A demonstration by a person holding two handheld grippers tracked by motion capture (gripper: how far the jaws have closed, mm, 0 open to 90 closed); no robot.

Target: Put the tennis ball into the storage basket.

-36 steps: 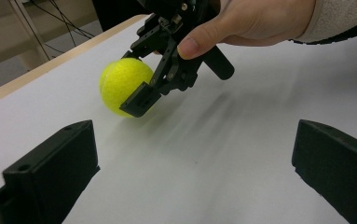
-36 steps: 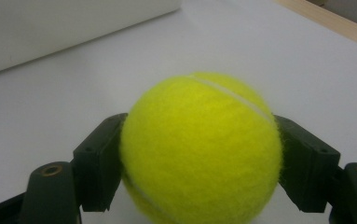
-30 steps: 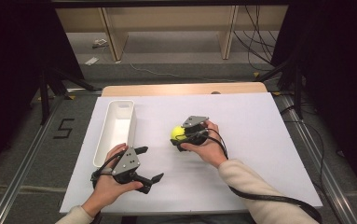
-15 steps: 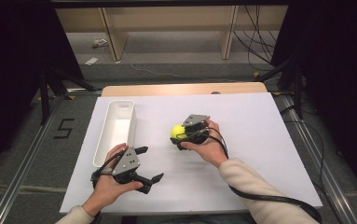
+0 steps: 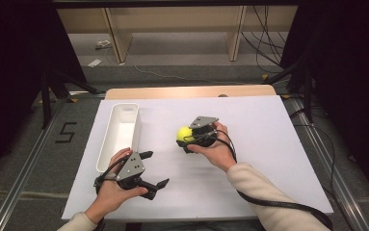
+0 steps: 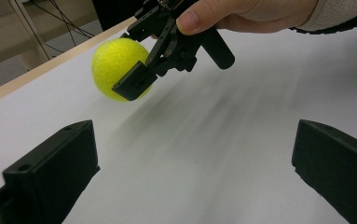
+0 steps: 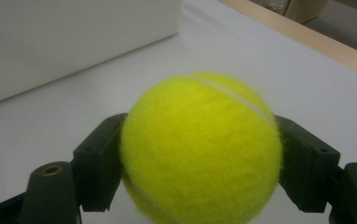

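A yellow tennis ball (image 5: 184, 133) (image 6: 115, 65) (image 7: 202, 149) is clamped between the jaws of my right gripper (image 5: 188, 139) near the middle of the white table. In the right gripper view both black pads (image 7: 99, 165) press on the ball's sides, and it seems lifted just off the surface. My left gripper (image 5: 153, 169) rests at the front left with its jaws spread wide and nothing between them. In the left gripper view its own jaws frame bare table, and the right gripper (image 6: 136, 81) holds the ball farther off.
A long white bin (image 5: 106, 137) stands along the left side of the white table top (image 5: 269, 144), just left of the ball. The table's wooden far edge (image 5: 191, 91) borders open floor with cables and a shelf base. Black cables trail from both grippers.
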